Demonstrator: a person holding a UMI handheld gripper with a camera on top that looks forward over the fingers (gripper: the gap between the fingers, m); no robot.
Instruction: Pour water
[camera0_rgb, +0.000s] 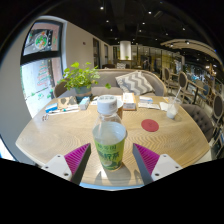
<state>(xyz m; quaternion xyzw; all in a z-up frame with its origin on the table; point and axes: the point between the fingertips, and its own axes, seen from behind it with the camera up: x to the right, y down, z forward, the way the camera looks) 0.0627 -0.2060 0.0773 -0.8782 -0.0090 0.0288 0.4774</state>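
Observation:
A clear plastic bottle (109, 138) with a green label and a white cap stands upright on the wooden table (60, 135), near its front edge. It stands between my gripper's (111, 165) fingers, a little ahead of the pink pads (77, 157), with a gap at each side. The gripper is open and touches nothing. Beyond the bottle a white cup (107, 104) sits further back on the table. A red round coaster (150, 125) lies off to the right of the bottle.
A potted green plant (78, 78) stands at the table's far left. Papers or boxes (132, 100) lie at the back, and a small glass (171, 111) is at the right. A grey sofa with a patterned cushion (133, 82) is behind the table.

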